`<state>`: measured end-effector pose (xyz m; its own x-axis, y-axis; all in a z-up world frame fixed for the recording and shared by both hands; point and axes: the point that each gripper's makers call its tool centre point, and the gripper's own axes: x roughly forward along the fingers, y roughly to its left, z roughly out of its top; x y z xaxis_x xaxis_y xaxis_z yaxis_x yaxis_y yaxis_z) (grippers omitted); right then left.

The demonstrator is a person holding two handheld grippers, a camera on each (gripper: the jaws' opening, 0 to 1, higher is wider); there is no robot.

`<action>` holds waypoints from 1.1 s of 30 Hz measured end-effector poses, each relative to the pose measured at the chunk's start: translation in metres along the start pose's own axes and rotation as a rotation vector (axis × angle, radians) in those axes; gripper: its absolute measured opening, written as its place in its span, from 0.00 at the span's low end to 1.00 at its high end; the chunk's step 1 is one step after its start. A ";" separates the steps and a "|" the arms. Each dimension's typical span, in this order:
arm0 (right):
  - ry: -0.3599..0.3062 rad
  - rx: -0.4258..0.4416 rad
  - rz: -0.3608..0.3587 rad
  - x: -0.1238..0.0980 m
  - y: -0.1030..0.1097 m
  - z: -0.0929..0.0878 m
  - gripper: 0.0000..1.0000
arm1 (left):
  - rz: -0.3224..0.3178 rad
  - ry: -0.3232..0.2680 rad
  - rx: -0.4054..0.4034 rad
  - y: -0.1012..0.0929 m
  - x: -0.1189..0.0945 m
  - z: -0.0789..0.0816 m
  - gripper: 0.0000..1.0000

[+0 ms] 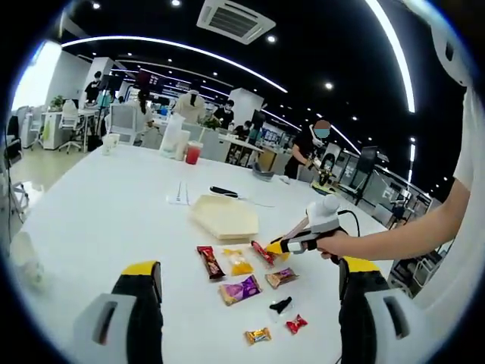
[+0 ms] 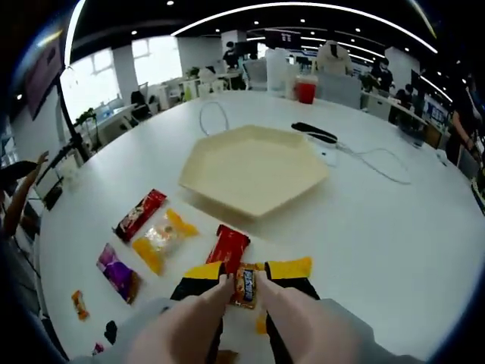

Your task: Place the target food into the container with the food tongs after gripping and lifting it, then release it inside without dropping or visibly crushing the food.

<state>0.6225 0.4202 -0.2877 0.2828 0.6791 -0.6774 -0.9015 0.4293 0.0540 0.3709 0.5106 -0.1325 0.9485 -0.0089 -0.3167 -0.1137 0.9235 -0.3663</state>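
The cream hexagonal tray (image 1: 223,216) (image 2: 254,171) lies on the white table with nothing in it. Near it lie wrapped snacks: a red-brown bar (image 1: 210,262) (image 2: 140,214), a yellow packet (image 1: 239,262) (image 2: 163,239), a red packet (image 1: 261,252) (image 2: 227,246) and a purple packet (image 1: 240,290) (image 2: 117,271). My right gripper (image 2: 245,282) (image 1: 276,247) is shut on a small brown-orange snack packet (image 2: 245,287), pinched between beige tong tips just short of the red packet. My left gripper (image 1: 248,273) hangs open above the near snacks, holding nothing.
A brown packet (image 1: 280,277), a red candy (image 1: 296,324), an orange candy (image 1: 258,335) (image 2: 79,303) and a small black item (image 1: 280,305) lie nearer. Beyond the tray are a black object with a white cable (image 2: 314,133) and a red drink cup (image 2: 306,89). People work at desks behind.
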 end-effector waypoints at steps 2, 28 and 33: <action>-0.002 0.007 0.003 0.000 0.000 0.000 0.19 | -0.003 0.000 0.000 -0.001 0.001 0.000 0.98; -0.122 -0.006 0.050 -0.041 0.011 0.040 0.18 | -0.020 -0.001 0.001 -0.013 0.008 -0.002 0.98; -0.170 -0.020 0.056 -0.054 0.013 0.063 0.18 | -0.021 -0.006 0.001 -0.015 0.008 -0.002 0.98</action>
<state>0.6164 0.4262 -0.2042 0.2816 0.7931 -0.5401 -0.9234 0.3771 0.0722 0.3794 0.4959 -0.1310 0.9525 -0.0263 -0.3033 -0.0929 0.9237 -0.3718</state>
